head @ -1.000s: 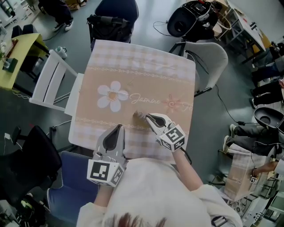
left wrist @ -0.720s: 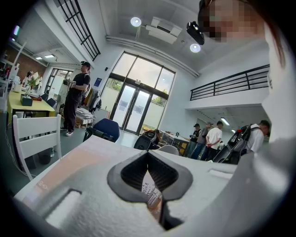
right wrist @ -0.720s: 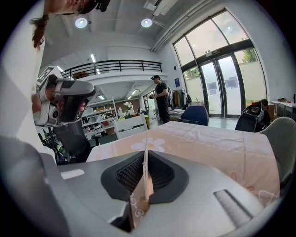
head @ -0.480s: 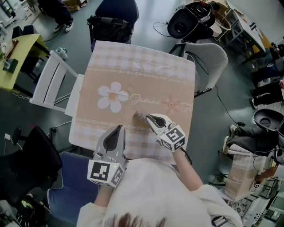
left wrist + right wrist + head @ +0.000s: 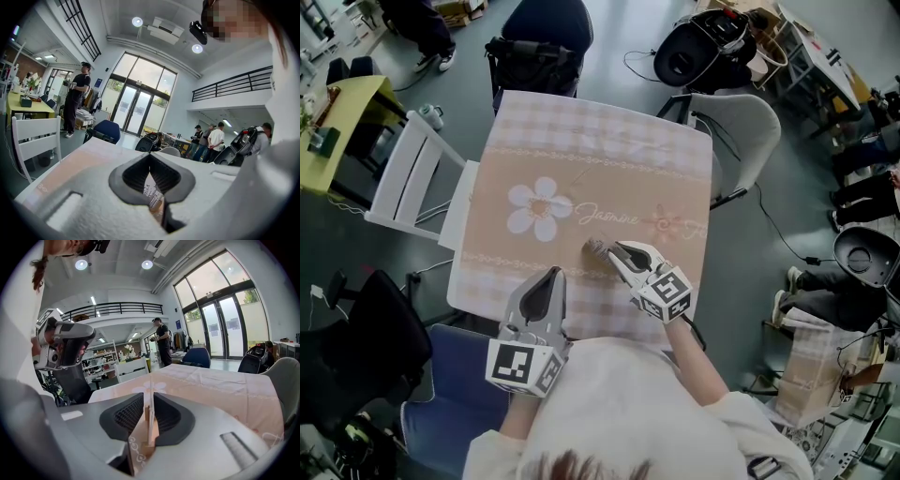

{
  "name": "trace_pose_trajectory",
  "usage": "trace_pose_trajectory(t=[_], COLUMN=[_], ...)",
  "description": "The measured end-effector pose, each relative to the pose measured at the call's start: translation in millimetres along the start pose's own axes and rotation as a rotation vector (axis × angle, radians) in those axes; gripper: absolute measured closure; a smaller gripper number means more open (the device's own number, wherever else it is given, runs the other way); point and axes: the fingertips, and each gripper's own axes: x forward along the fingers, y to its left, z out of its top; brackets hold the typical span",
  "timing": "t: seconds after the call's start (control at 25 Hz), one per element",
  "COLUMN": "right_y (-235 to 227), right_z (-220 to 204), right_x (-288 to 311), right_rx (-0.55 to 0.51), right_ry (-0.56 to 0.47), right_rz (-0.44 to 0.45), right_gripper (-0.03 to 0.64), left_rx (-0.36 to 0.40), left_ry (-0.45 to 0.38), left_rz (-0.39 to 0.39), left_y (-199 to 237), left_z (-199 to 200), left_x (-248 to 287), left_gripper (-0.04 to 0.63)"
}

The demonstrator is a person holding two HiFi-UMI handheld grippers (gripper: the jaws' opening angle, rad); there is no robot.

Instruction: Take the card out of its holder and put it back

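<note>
**A:** Where is the card?

**B:** It is on edge between the fingers (image 5: 126,416) of the right gripper (image 5: 616,249). In the right gripper view the card (image 5: 150,404) is a thin pale sheet standing upright, and the two pads are closed on it from both sides. A strip of it rises above their tips.

**A:** And the holder?

**B:** The wooden holder (image 5: 146,423) sits tight against the lower part of the card, deep between the same pads. The card looks seated in its slot, but the view is too cramped there to be sure.

**A:** Where does that put them on the tabletop?

**B:** In the head view they are on the tabletop (image 5: 600,141) at about five o'clock from the white daisy print (image 5: 539,206). That is just under the word "Jasmine" on the tablecloth (image 5: 581,122). The right gripper reaches in from the five o'clock edge and points toward ten o'clock.

**A:** What is the left gripper doing?

**B:** The left gripper (image 5: 551,275) is over the near edge of the tabletop at about seven o'clock, pointing toward twelve. It is well apart from the holder. Its fingers (image 5: 133,176) are pressed together at the tips with nothing clamped between them. Only a patch of the printed cloth shows through the gap behind the tips.

**A:** Anything around the tabletop?

**B:** A white slatted chair (image 5: 408,173) stands at nine o'clock, a grey shell chair (image 5: 741,131) at two o'clock and a dark blue chair (image 5: 546,23) at twelve.
</note>
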Motion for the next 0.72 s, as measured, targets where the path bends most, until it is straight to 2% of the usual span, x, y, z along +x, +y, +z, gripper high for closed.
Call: trace_pose_trajectory(t=[0.36, 0.72], right_y=[-2, 18], right_z=[48, 132], right_x=[-6, -39], right_rx=[-0.02, -0.056], right_ry=[-0.118, -0.339], right_rz=[-0.038, -0.072], right_gripper=[0.546, 0.612], left_rx=[0.003, 0.008], left_ry=[-0.008, -0.023], left_rz=[-0.003, -0.003], left_y=[-2, -3], left_z=[2, 6], left_x=[-2, -6], left_gripper=[0.591, 0.591])
